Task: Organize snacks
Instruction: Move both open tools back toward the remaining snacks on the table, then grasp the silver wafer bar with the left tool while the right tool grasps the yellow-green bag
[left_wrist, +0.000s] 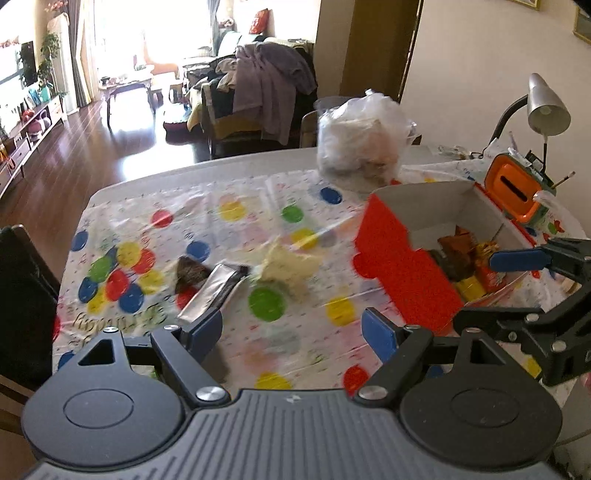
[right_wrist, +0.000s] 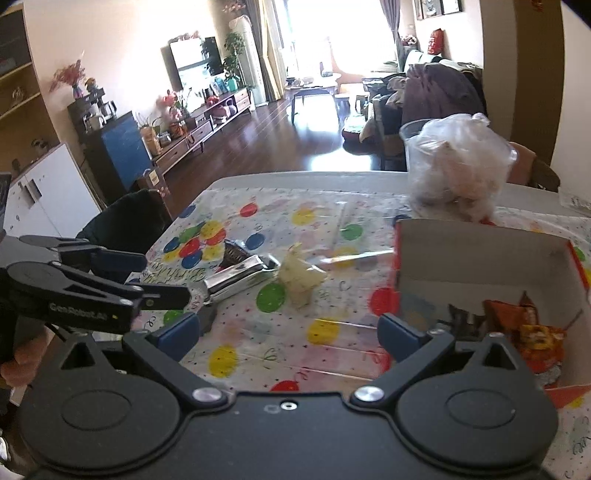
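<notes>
A red cardboard box (left_wrist: 402, 269) (right_wrist: 480, 254) stands open at the right of the table and holds several snack packets (left_wrist: 465, 258) (right_wrist: 535, 339). On the dotted tablecloth lie a silver packet (left_wrist: 212, 291) (right_wrist: 240, 277), a dark triangular snack (left_wrist: 190, 275) (right_wrist: 234, 253) and a pale yellow wrapped snack (left_wrist: 286, 267) (right_wrist: 301, 278). My left gripper (left_wrist: 291, 328) is open and empty, just in front of the silver packet; it also shows in the right wrist view (right_wrist: 122, 280). My right gripper (right_wrist: 288, 328) is open and empty beside the box; in the left wrist view one blue finger (left_wrist: 517, 260) reaches over the box.
A clear plastic bag (left_wrist: 364, 138) (right_wrist: 458, 166) of food sits at the table's far edge behind the box. An orange-rimmed container (left_wrist: 517, 188) and a desk lamp (left_wrist: 546, 107) stand at the far right. A dark chair (right_wrist: 129, 218) stands at the table's left side.
</notes>
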